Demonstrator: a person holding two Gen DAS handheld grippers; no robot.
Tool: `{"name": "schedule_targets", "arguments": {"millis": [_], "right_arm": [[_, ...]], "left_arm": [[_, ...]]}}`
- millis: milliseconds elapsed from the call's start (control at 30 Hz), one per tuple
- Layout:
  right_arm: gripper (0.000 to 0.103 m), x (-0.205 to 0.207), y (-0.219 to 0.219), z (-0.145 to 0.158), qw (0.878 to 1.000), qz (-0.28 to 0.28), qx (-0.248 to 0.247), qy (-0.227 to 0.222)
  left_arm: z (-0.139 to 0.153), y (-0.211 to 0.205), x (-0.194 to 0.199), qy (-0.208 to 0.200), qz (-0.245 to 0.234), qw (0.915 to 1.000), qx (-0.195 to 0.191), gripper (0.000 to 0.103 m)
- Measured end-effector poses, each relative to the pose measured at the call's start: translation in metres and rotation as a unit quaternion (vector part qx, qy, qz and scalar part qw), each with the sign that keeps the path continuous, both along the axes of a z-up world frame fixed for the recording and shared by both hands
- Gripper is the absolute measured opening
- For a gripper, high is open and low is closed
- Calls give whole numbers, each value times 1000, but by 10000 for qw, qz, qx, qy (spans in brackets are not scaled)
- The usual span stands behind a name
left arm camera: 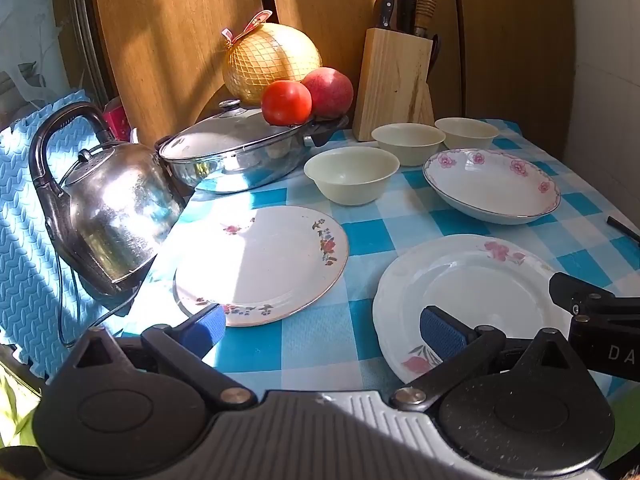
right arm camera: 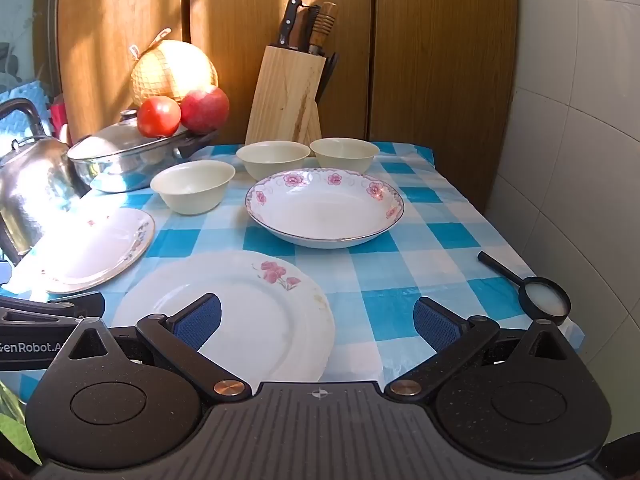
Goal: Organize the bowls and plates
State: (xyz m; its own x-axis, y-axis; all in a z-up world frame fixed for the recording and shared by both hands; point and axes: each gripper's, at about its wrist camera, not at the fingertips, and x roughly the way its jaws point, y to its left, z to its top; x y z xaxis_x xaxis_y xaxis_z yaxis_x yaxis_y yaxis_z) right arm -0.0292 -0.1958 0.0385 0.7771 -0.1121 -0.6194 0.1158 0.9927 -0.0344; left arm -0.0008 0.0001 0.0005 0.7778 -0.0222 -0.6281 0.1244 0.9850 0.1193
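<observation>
Three small cream bowls (right arm camera: pixel 193 186) (right arm camera: pixel 273 159) (right arm camera: pixel 344 153) and three plates sit apart on the checked tablecloth (right arm camera: pixel 420 280), so nothing is stacked yet. The bowls stand in a loose row at the back, in front of the knife block (right arm camera: pixel 286 96). The deep plate with pink flowers (right arm camera: pixel 325 208) lies in the middle. The plain white plate with one pink flower (right arm camera: pixel 224 320) is at the near edge. A third flat plate with small flowers (left arm camera: pixel 262 264) lies to the left, near the kettle (left arm camera: pixel 108 216).

The right gripper (right arm camera: pixel 316 324) is spread wide and holds nothing. It is low over the near edge of the table; its left pad covers part of the white plate and its right pad is over bare cloth, so the plate's right rim lies between the jaws. The left gripper (left arm camera: pixel 320 326) is also spread wide and empty. It looks at the gap between the two flat plates, with one pad in front of each.

I judge that the first pick is still to be made. The white plate is straight ahead of the right gripper and a little to its left, touching nothing else, so the right hand looks nearer to it. The left flat plate seems closer to the left hand. A flat plate gives only its thin rim to catch, so the jaws probably must come in low and level with the rim.

A magnifying glass (right arm camera: pixel 542 294) lies at the right edge, well apart from the dishes.
</observation>
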Motion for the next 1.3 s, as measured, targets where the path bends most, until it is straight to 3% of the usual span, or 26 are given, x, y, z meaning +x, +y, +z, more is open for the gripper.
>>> {"name": "schedule_targets", "arguments": {"millis": [1300], "right_arm": [[103,6,-11,-9,9996,-120,23,256]], "left_arm": [[-10,-12,8,491,-489,9973,-227,99]]}}
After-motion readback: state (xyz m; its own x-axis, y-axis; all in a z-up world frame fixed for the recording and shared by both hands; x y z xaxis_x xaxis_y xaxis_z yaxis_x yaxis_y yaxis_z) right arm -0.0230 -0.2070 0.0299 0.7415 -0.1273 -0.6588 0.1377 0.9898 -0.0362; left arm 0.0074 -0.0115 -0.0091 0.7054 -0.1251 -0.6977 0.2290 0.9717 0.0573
